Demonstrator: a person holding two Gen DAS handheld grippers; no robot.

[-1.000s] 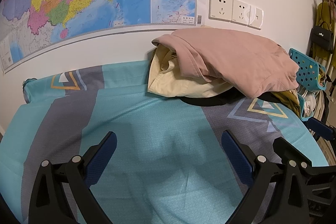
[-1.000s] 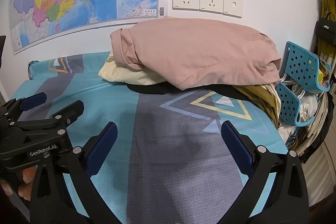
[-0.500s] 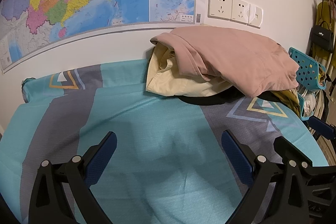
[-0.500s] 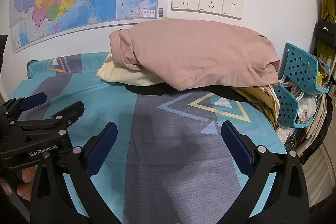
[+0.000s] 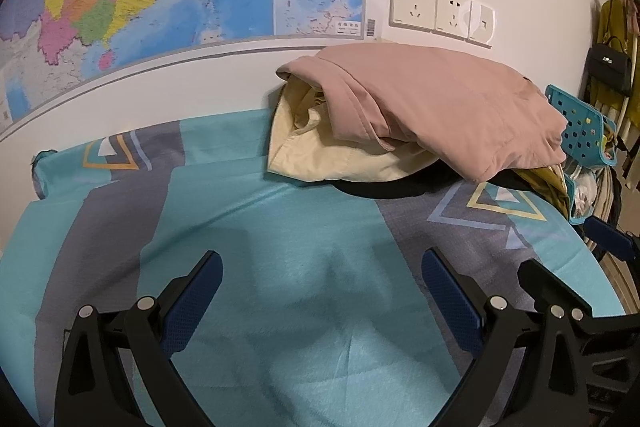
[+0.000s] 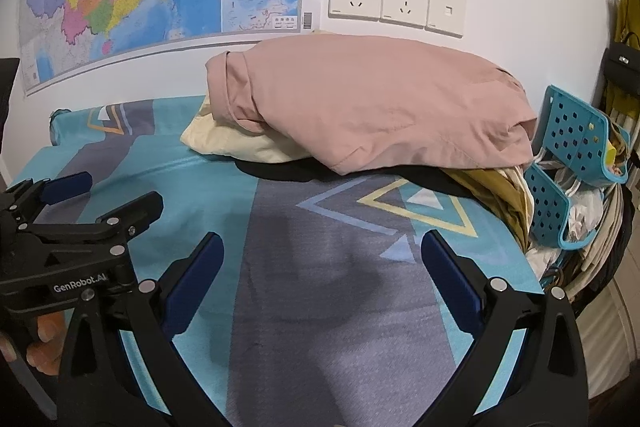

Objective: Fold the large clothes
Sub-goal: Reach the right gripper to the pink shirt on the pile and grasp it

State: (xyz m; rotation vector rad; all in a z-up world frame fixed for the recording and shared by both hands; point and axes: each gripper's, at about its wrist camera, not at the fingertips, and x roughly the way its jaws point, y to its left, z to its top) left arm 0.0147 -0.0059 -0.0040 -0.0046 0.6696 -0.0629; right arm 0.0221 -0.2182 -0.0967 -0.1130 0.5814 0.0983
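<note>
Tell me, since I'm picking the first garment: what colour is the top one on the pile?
Dusty pink garment, clearest in the right wrist view.

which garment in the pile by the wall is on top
The dusty pink garment is on top; the pale cream-yellow garment pokes out beneath its left end, with black cloth under both.

Soft indoor light, sharp centre, fisheye bending, dark corners, right edge blurred, faint shadows
</note>
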